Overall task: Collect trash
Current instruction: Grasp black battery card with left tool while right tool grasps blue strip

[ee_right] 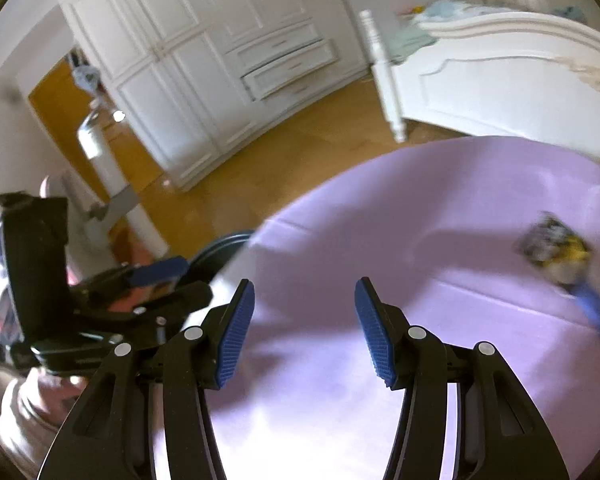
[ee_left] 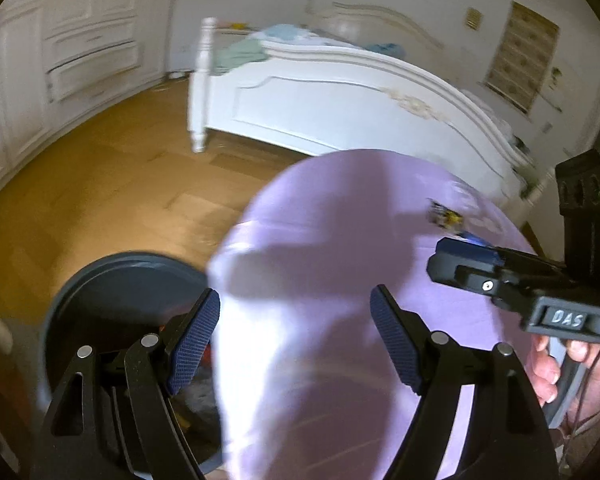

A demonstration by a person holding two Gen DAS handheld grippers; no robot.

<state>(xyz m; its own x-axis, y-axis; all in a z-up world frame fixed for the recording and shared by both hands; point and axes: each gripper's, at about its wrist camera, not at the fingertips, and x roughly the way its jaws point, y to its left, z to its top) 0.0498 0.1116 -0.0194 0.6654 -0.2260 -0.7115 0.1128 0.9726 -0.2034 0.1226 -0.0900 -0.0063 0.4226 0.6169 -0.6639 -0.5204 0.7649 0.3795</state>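
A crumpled dark and yellow wrapper [ee_left: 446,216] lies on the far right of the lilac-covered round table [ee_left: 340,248]; it also shows in the right wrist view [ee_right: 554,246], with a blue strip [ee_right: 598,316] beside it. My left gripper [ee_left: 294,340] is open and empty, over the table's left edge next to the dark trash bin [ee_left: 120,292]. My right gripper [ee_right: 304,330] is open and empty above the table; it shows at the right of the left wrist view [ee_left: 464,256].
A white bed [ee_left: 340,96] stands behind the table. White wardrobes [ee_right: 204,64] line the far wall. Wood floor [ee_left: 100,192] lies between them. A white standing pole [ee_right: 108,176] is left of the bin [ee_right: 220,248].
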